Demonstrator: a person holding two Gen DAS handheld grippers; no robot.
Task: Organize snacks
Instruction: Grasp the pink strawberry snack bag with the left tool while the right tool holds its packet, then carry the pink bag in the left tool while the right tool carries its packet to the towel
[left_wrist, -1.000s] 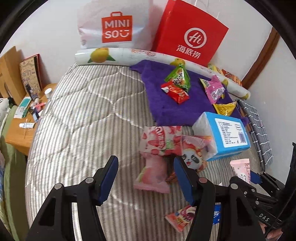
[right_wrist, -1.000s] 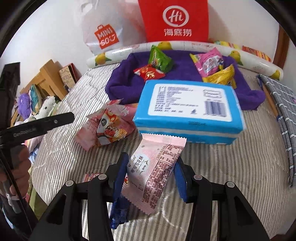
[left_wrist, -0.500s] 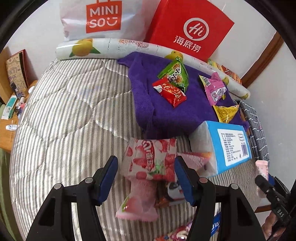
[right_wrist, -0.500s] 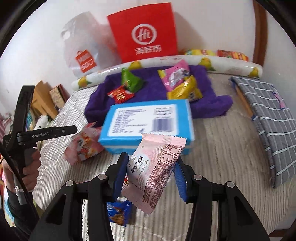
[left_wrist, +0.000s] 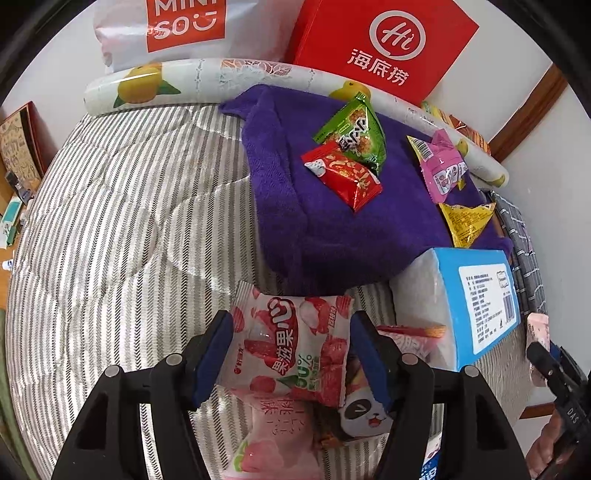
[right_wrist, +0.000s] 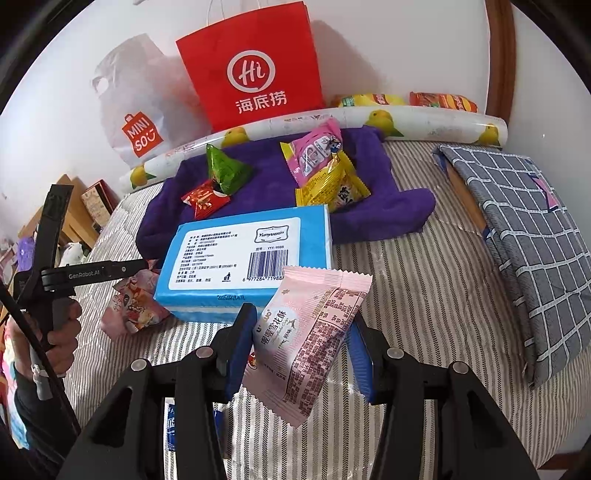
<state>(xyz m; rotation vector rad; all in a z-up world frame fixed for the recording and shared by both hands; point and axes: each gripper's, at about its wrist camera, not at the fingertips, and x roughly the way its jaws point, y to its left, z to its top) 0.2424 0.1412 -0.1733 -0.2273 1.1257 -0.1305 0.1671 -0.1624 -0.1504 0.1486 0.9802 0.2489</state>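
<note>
A striped quilt covers a bed against a white wall, where two bags stand: a white Miniso bag and a red bag, with a fruit-print roll lying before them. In the left wrist view, a purple towel carries four snacks: a green pack, a red pack, a pink pack and a yellow pack. A blue tissue box sits near the towel's front edge. The left gripper stands open around a strawberry pack lying on a pile with a peach pack and a panda pack; whether its fingers touch the pack I cannot tell. In the right wrist view, the quilt also bears a grey checked cloth at right. The right gripper is clamped on one pale pink snack, held above the quilt just before the tissue box. The same four snacks lie on the towel.
</note>
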